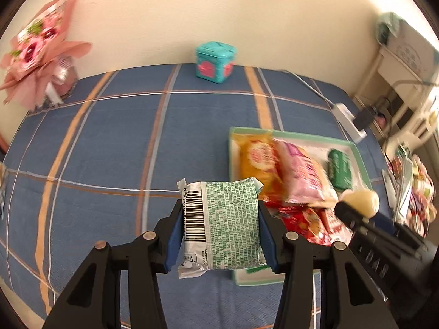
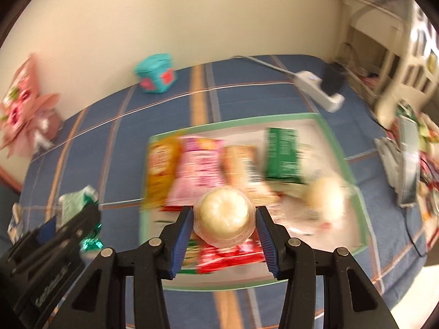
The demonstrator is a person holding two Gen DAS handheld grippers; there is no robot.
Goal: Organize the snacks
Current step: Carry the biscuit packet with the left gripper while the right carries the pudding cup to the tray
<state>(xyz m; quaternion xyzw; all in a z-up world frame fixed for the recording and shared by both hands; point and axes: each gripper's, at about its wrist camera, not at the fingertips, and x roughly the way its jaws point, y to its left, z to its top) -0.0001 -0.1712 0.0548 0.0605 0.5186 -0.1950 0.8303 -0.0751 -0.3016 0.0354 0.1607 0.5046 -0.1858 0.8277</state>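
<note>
My left gripper (image 1: 221,227) is shut on a green-and-white snack packet (image 1: 222,224), barcode side up, held above the blue plaid cloth just left of the tray. My right gripper (image 2: 225,220) is shut on a round pale jelly cup (image 2: 223,215), held over the front of the green-rimmed tray (image 2: 333,142). The tray holds an orange packet (image 2: 159,170), a pink packet (image 2: 199,170), a green packet (image 2: 284,155), a red packet (image 2: 227,255) and a second pale cup (image 2: 325,196). The right gripper with its cup (image 1: 359,196) shows at the right of the left wrist view, and the left gripper's packet (image 2: 74,203) at the left of the right wrist view.
A teal box (image 1: 215,61) stands at the far edge by the wall. A pink paper bouquet (image 1: 41,52) leans at the back left. A white power strip with a black plug (image 2: 322,89) lies beyond the tray. A cluttered pile (image 2: 417,150) sits at the table's right edge.
</note>
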